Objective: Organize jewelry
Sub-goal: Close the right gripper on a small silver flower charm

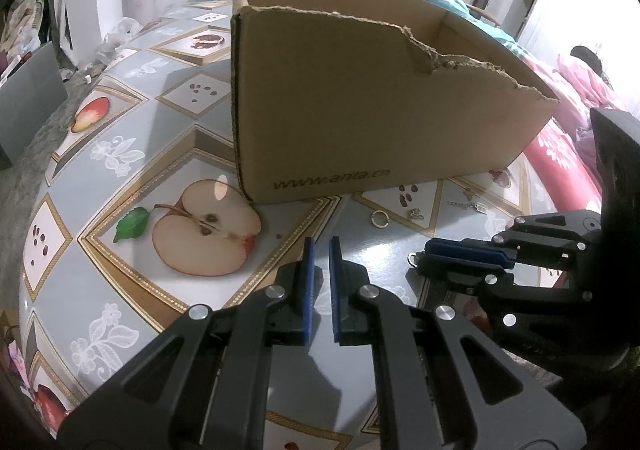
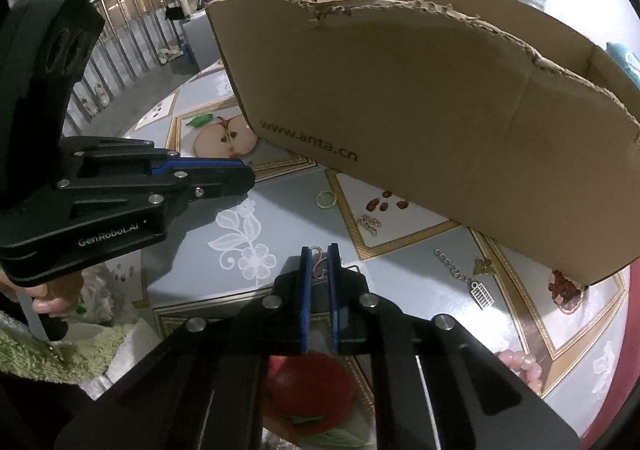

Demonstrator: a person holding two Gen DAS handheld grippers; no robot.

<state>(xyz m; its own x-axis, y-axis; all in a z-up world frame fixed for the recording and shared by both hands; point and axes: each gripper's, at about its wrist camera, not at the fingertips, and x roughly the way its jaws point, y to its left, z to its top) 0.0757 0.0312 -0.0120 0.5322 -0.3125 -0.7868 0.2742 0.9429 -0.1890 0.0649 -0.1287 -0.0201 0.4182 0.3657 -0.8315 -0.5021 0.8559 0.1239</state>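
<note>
My right gripper (image 2: pixel 319 253) is shut on a small curly silver piece of jewelry (image 2: pixel 319 265) low over the table; in the left wrist view the same gripper (image 1: pixel 419 260) comes in from the right with the piece's loop (image 1: pixel 412 259) poking out at its tips. My left gripper (image 1: pixel 321 248) is shut with nothing between its pads, just left of the right one (image 2: pixel 250 174). On the cloth beyond lie a gold ring (image 1: pixel 379 219) (image 2: pixel 325 199), a small chain cluster (image 2: pixel 370 225), a chain with charms (image 2: pixel 460 270) and pink beads (image 2: pixel 522 366).
An open cardboard box (image 1: pixel 380 110) (image 2: pixel 440 110) with a torn rim stands right behind the jewelry on the fruit-patterned tablecloth (image 1: pixel 132 122). A hand (image 2: pixel 52 302) holds the left gripper's handle. A railing (image 2: pixel 132 30) runs beyond the table's left edge.
</note>
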